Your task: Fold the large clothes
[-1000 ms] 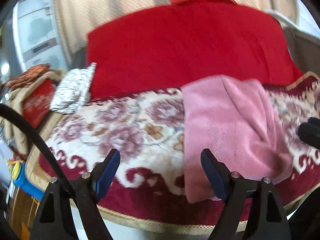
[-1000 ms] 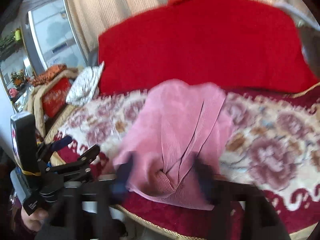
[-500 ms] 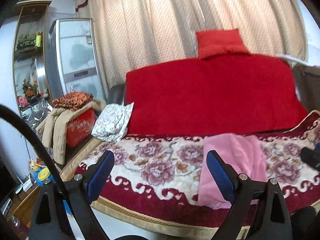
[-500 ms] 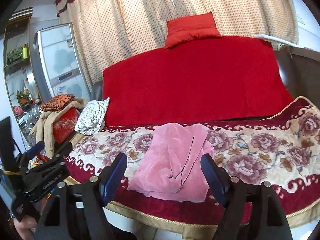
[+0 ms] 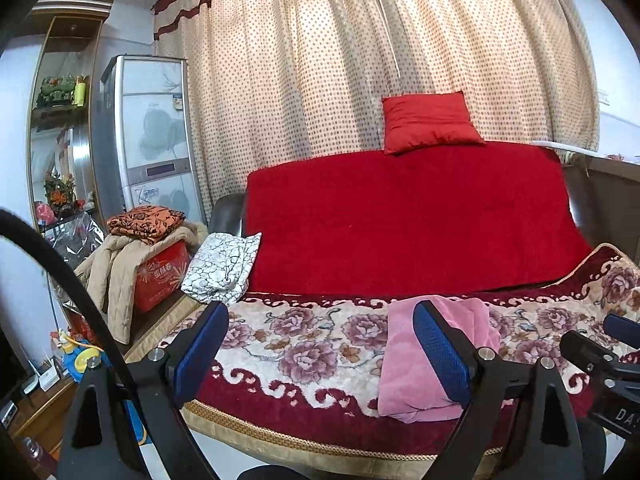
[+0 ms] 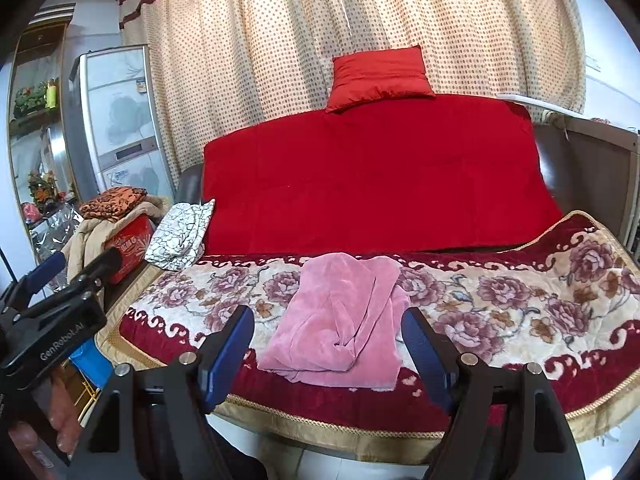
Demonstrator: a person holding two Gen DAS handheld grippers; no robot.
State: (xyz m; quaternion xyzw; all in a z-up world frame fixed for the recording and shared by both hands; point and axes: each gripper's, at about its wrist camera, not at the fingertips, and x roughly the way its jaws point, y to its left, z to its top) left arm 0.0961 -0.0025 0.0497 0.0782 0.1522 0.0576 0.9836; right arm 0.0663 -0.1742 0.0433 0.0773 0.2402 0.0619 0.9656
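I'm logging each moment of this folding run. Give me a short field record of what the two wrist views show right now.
garment: pink garment, folded into a compact bundle with creases, lying on the floral sofa cover near its front edge
left tongs: open, empty, held back from the sofa
right tongs: open, empty, pink garment seen between the fingers but not touched
backrest: red blanket with a red cushion on top
sofa's left end: black-and-white patterned cloth
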